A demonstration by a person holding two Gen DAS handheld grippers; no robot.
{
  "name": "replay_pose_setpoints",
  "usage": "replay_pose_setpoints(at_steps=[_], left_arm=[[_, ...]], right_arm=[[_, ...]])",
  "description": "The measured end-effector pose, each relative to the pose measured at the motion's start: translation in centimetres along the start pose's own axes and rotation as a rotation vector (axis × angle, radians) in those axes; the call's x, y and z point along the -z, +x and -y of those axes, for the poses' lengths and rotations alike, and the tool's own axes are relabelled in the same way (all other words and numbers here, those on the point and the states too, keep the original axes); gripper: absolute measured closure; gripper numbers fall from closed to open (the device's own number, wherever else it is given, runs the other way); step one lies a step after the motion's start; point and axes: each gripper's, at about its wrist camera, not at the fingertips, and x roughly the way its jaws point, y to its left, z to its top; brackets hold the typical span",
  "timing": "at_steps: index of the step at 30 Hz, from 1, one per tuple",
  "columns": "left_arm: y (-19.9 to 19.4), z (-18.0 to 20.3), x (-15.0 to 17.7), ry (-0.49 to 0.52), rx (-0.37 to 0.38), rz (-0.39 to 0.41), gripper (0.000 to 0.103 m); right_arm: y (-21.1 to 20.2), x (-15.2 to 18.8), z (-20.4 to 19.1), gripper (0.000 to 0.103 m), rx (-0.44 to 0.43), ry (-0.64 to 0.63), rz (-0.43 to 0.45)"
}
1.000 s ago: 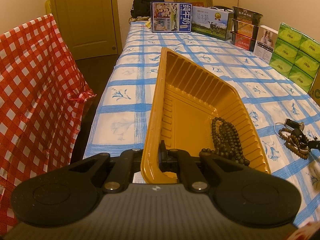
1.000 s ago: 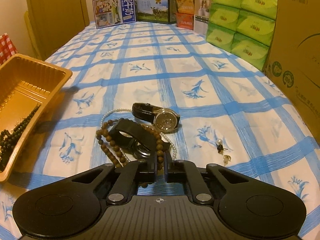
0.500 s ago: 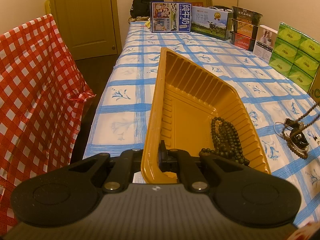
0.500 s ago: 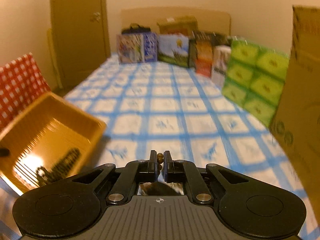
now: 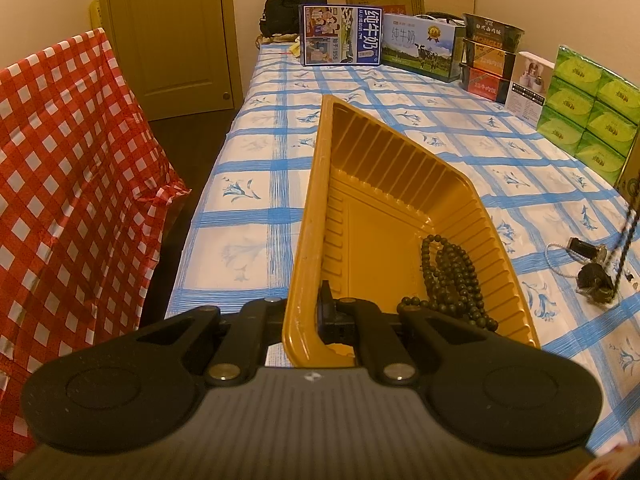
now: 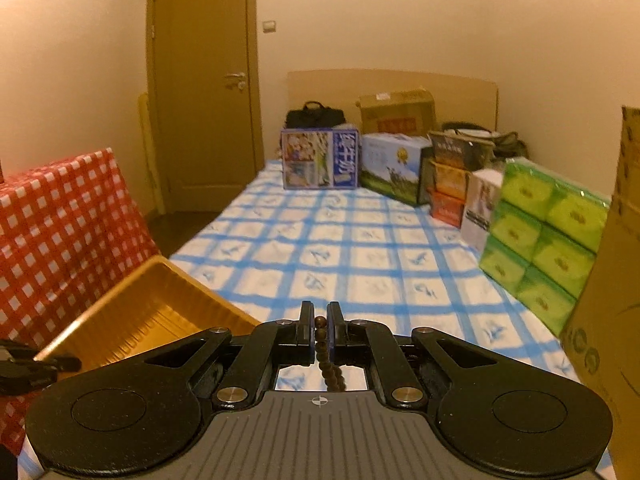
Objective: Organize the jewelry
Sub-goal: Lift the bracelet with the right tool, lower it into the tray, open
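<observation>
My left gripper is shut on the near wall of the yellow tray, which stands tilted on the blue-checked tablecloth. A dark bead string lies in the tray's near right corner. My right gripper is raised above the table and shut on a brown bead strand, which hangs down between its fingers. In the left wrist view that brown strand stretches up from a black watch on the cloth. A second watch and a pearl strand lie beside it.
Milk cartons and snack boxes line the far end. Green tissue packs and a large cardboard box stand along the right. A red checked cloth covers something left of the table. A door is behind.
My right gripper has risen and tilted up, lifting the brown bead strand off the cloth until it hangs taut. My left gripper and the tray have stayed still.
</observation>
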Motion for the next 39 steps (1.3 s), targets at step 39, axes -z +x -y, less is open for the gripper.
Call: replay_pose_setpoints(at_steps=[39], left_arm=[[0.2, 0.3, 0.2, -0.005, 0.003, -0.002, 0.098]], right_arm=[[9.0, -1.4, -13.0, 0.097, -0.388, -0.059, -0.167]])
